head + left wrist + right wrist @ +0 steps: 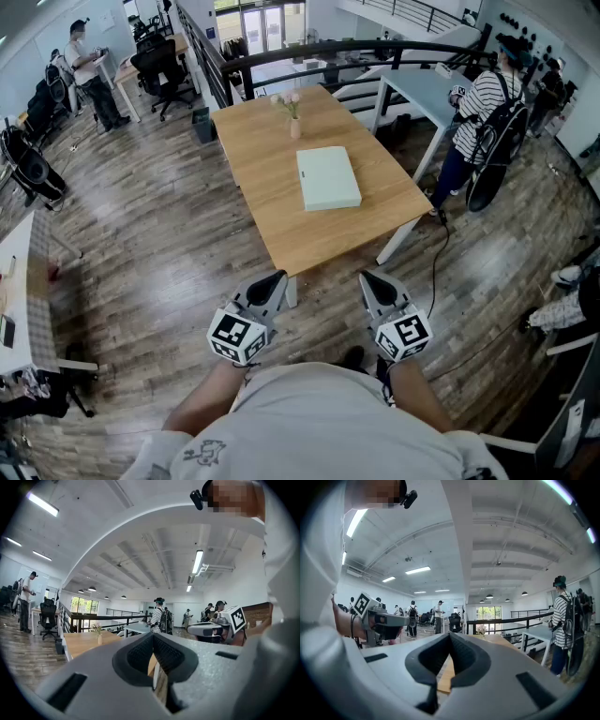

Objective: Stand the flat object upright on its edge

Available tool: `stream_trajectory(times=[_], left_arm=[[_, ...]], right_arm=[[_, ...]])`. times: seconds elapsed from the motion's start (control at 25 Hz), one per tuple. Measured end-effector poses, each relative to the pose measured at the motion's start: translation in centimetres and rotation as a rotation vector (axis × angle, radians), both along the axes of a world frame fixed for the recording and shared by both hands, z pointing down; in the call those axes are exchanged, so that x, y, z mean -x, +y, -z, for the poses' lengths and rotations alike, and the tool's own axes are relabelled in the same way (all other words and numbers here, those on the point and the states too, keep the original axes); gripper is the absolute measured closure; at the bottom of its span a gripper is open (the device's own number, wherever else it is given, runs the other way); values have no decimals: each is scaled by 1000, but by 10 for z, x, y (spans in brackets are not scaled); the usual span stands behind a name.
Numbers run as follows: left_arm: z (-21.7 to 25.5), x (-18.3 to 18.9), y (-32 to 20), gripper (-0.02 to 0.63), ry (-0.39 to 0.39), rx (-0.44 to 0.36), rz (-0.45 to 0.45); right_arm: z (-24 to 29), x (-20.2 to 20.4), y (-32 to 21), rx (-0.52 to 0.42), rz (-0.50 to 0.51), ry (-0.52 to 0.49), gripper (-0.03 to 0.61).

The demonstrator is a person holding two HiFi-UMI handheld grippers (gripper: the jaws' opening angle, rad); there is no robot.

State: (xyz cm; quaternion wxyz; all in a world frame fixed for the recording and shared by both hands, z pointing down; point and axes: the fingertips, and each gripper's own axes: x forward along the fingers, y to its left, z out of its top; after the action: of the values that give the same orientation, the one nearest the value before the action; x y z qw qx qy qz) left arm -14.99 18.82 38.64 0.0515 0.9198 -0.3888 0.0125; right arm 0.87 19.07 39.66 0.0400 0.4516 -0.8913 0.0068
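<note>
Left gripper point(277, 278): jaws sitting fully together with nothing between them; hovering short of the table's near edge, at 7 o'clock from the flat object.
Right gripper point(368, 278): jaws also sitting together and empty; hovering at 5 o'clock from the object, level with its partner.
Flat object point(328, 177): pale green slab lying flat near the middle of the wooden table point(267, 220), well apart from both grippers; the lift is not yet begun, by my reading.
Vase point(294, 124): small, holding flowers, standing near the object at its 11 o'clock.
Risk, shut jaws: arriving like this, they are likely going to shove the slab instead of gripping an edge.
Risk, sliding: the smooth top is probably letting the slab skate toward 12 o'clock if pried from the near side only.
Risk, vase: a skating or swinging slab is heading straight for it.
Risk, toppling: on a thin edge the slab is probably balancing poorly; an early release is asking for a fall.
Cable point(438, 272): trailing on the floor at 4 o'clock by the table leg, possibly catching a foot.
</note>
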Motion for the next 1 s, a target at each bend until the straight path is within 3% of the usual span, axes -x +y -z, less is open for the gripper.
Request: stream_trajectory(times=[0.4, 1.0], left_arm=[[-5, -29, -20, 607, -20, 1, 26], [-13, -149, -65, 607, -13, 20, 80]], right_arm=[[-5, -29, -18, 3, 36, -7, 572], [-19, -141, -64, 15, 88, -9, 572]])
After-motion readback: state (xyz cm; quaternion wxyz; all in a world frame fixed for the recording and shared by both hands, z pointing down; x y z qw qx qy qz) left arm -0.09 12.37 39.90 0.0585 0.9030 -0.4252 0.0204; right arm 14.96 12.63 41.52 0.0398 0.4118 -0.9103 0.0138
